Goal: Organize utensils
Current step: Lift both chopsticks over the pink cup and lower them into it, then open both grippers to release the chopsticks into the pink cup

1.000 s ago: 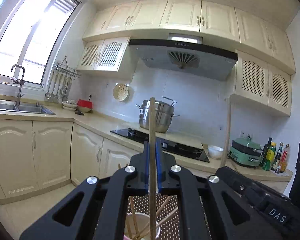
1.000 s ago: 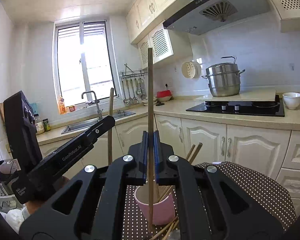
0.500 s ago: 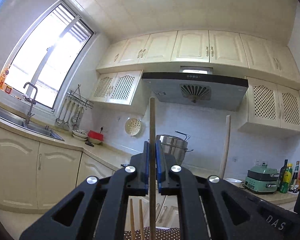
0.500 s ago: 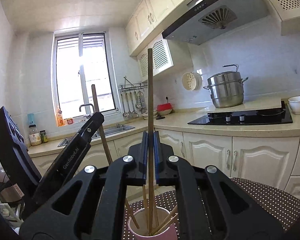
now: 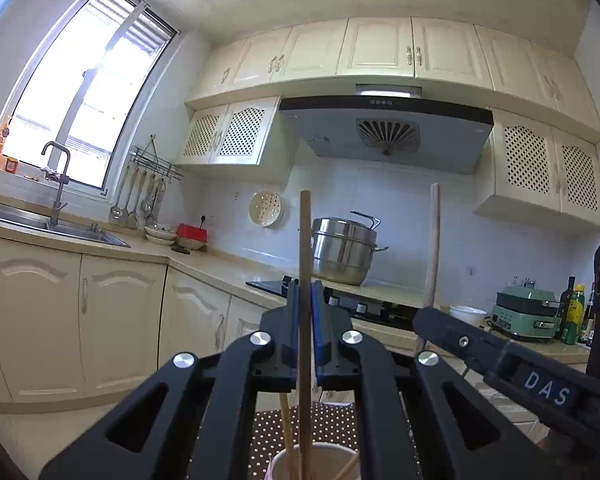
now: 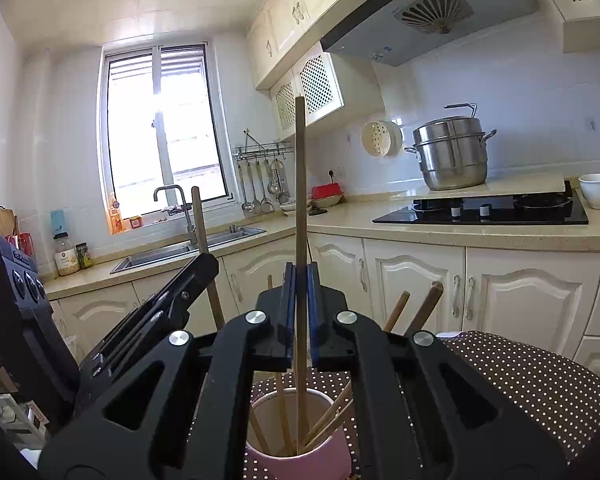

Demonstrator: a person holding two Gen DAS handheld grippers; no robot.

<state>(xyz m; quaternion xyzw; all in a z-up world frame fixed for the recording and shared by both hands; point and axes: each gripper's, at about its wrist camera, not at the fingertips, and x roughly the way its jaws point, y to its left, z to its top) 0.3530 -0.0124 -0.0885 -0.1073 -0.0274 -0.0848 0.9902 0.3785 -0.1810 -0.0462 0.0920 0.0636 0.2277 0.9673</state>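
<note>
My left gripper [image 5: 305, 292] is shut on a wooden chopstick [image 5: 305, 240] held upright, its lower end inside the pink cup [image 5: 320, 462] below. My right gripper [image 6: 300, 276] is shut on another upright wooden chopstick [image 6: 300, 180], whose lower end also stands in the pink cup [image 6: 300, 456]. Several more chopsticks [image 6: 396, 316] lean in the cup. The right gripper's body [image 5: 500, 356] and its chopstick [image 5: 434, 248] show at the right of the left wrist view. The left gripper's body [image 6: 156, 320] and its chopstick [image 6: 200, 232] show at the left of the right wrist view.
The cup stands on a brown polka-dot cloth [image 6: 532, 384]. Behind are cream cabinets [image 6: 412, 284], a black hob [image 6: 484, 212] with a steel steamer pot [image 6: 452, 152], a white bowl [image 6: 598, 190], a sink with tap [image 6: 172, 248], hanging ladles [image 6: 260, 188], and bottles [image 5: 576, 308].
Both grippers have tilted back down from half a second ago, so the cup shows again under the left one. Both chopsticks stay gripped, and the left gripper's chopstick stands more upright.
</note>
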